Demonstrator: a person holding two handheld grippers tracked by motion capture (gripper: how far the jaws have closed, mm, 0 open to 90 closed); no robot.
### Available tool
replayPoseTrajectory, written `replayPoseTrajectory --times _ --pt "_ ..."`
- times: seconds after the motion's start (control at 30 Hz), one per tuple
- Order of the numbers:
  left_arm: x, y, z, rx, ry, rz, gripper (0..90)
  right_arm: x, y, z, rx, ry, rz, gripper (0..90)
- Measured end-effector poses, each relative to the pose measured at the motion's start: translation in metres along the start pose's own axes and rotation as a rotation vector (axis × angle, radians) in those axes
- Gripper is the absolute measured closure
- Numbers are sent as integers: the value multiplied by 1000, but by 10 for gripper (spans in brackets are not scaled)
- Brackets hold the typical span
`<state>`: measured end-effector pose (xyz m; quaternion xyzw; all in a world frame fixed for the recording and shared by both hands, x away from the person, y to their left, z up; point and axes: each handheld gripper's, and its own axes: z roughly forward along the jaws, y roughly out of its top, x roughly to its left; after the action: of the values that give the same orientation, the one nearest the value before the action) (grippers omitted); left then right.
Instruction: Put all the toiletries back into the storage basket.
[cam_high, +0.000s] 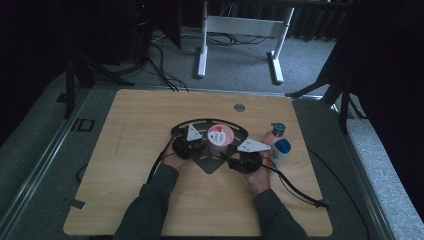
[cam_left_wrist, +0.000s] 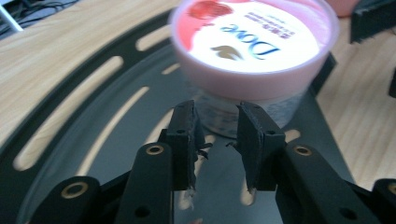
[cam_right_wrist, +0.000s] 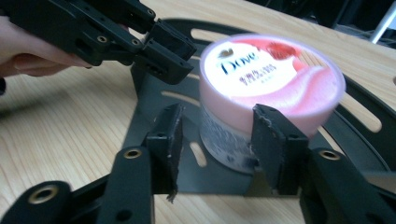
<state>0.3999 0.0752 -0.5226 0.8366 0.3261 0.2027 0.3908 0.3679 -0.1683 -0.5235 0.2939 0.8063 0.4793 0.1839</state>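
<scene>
Now jar (cam_right_wrist: 271, 93) btwn both grippers' fingers (cam_right_wrist: 170, 135).

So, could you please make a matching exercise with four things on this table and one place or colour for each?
Things:
1. Dove jar
2. black slotted plate
3. blue-capped bottle
4. left gripper

Descriptions:
A. stands beside the person's right hand
B. lies flat on the wooden table, under the jar
C. has a pink lid with white lettering
D. open, just left of the jar

Pairs: 1-C, 2-B, 3-A, 4-D
</scene>
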Motion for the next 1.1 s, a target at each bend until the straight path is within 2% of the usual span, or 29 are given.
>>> replayPoseTrajectory --times 0.13,0.27,0.5,0.7,0.93,1.1 --pt "4 0 -2 3 31 -10 697 3 5 2 -14 13 -4 586" --pt "9 -4 -5 11 71 -41 726 9 12 9 -26 29 -8 645" --pt "19 -13 -8 30 101 -85 777 15 15 22 -28 37 19 752" --pt "22 -15 -7 41 110 -103 832 22 17 36 -17 37 36 834" --pt "23 -17 -4 60 105 -111 871 28 18 47 -15 -5 50 872" --pt "24 -20 -2 71 105 -118 874 28 16 50 -21 -31 78 886"
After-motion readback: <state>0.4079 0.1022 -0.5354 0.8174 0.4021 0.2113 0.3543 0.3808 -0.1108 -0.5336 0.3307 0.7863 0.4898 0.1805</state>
